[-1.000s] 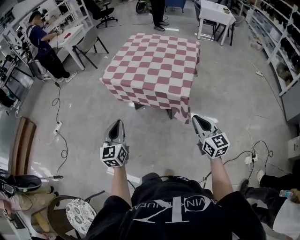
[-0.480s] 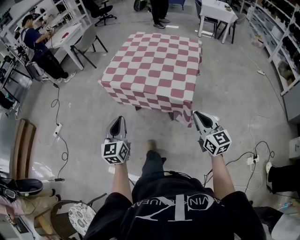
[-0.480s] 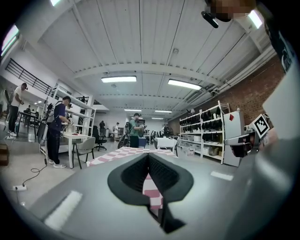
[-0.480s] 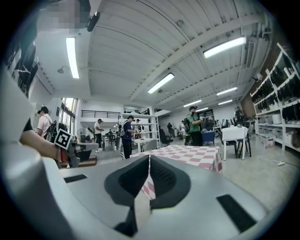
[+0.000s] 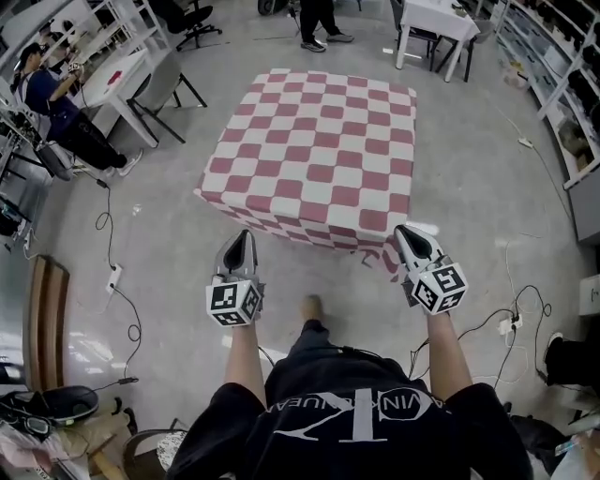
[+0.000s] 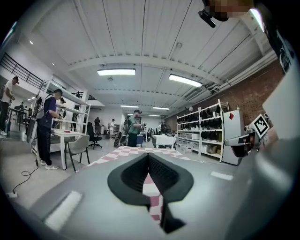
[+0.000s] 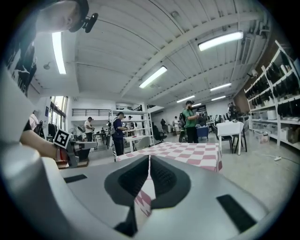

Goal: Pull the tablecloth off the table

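Ahead of both pairs of fingers: tablecloth point(image 5: 319, 164), red-and-white checks, draped flat over a square top and hanging down the near sides, a fold drooping at the near right corner. Left gripper point(image 5: 239, 238) held about level, aimed at the near edge, fingers point(image 6: 133, 173) pressed together tip to tip, nothing pinched. Tips short of the cloth, bare floor point(image 5: 169, 234) beneath them. Right gripper point(image 5: 406, 231) likewise about level, fingers point(image 7: 164, 176) closed on each other, empty. Tips just beside the drooping corner; touching or not, cannot tell. Checks visible through the slot below each pair of tips in both gripper views. Beyond the cloth, well away from the fingers: white table point(image 5: 433, 17) and a standing person's legs point(image 5: 314, 19). Off to the left of the left fingers: desk point(image 5: 122, 80) with a chair point(image 5: 164, 86), a person point(image 5: 52, 103) standing at it, a power strip point(image 5: 113, 275) on the floor nearer in. Off to the right of the right fingers: shelves point(image 5: 562, 75) along the wall.
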### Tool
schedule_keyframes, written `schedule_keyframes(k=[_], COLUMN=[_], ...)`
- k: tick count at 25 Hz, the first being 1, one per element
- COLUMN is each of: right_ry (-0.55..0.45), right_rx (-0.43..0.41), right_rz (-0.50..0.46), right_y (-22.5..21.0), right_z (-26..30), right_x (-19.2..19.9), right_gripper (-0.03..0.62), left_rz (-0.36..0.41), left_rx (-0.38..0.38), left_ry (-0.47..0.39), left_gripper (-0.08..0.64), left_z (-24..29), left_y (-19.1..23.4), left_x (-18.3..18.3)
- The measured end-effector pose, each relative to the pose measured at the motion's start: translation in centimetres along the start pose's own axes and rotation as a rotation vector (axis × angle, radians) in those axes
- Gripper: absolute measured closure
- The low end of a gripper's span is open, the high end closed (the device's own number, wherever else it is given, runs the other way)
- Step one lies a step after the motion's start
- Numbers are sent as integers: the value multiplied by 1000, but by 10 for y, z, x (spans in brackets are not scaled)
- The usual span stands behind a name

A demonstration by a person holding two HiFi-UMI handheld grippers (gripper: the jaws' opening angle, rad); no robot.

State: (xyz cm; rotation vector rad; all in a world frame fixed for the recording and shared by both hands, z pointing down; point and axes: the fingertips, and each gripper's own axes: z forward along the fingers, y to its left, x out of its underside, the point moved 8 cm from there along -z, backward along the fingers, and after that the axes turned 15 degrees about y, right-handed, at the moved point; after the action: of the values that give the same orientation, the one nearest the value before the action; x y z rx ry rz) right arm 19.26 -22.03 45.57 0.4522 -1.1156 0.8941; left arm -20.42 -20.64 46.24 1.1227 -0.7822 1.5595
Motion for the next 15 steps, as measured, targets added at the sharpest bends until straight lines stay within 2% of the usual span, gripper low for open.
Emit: schedule_keyframes(k=[9,15], right_ry=[53,72], right_rx=[55,111], right_rz=[64,98], right_y=[-15,-28], right_z=[90,130], right_x=[-23,-31], right_gripper=[578,578], left_rz=[16,50], left_rx=[50,107], left_ry=[44,71], left_gripper=[549,549], left_z=[83,137], left_y=[78,113], left_x=[-29,-34])
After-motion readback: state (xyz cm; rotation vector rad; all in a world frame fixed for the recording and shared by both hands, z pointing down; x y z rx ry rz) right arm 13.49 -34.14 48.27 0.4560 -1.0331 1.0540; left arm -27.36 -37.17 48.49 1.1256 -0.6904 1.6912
